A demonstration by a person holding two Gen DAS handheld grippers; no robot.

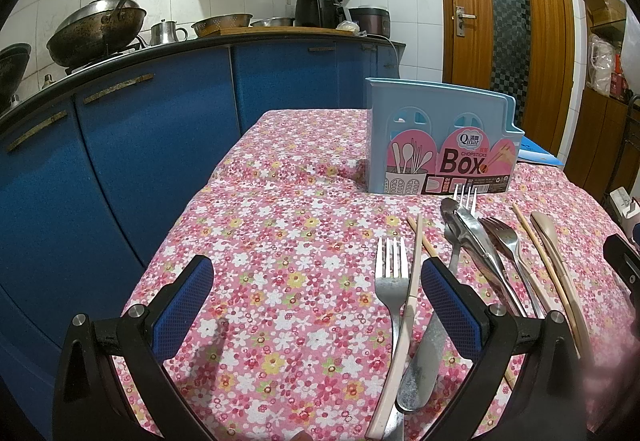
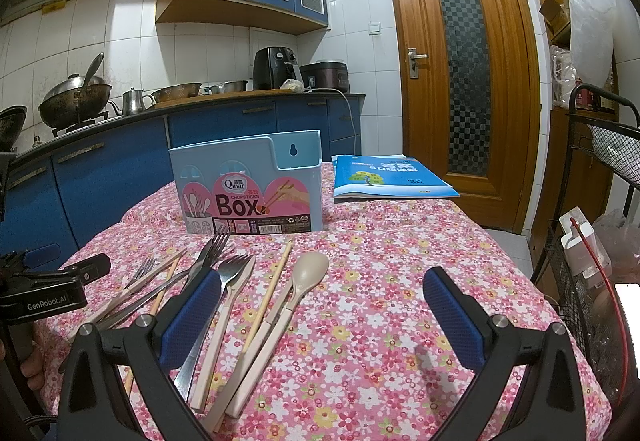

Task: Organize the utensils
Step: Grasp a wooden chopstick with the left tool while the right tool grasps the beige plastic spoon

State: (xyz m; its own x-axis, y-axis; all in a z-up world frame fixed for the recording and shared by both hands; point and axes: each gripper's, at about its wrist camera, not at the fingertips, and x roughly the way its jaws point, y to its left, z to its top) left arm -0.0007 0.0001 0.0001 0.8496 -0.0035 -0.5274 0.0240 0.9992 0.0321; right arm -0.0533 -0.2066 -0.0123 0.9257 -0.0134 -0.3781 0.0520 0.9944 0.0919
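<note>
Left gripper [image 1: 316, 289] fingers spread wide, holding nothing, low over the floral surface [image 1: 280, 225]; a fork [image 1: 391, 281] and a knife [image 1: 424, 357] lie between its fingers toward the right one. Right gripper [image 2: 322, 301] fingers also wide and empty. Utensils lie side by side with long axes running near-to-far, heads toward the blue utensil box [image 2: 250, 187], which stands upright at the far middle. Only the right view shows the beige spoon [image 2: 308, 273] bowl-up and the blue book [image 2: 384, 177] right of the box. Only the left view shows the metal tongs [image 1: 466, 229] clearly.
</note>
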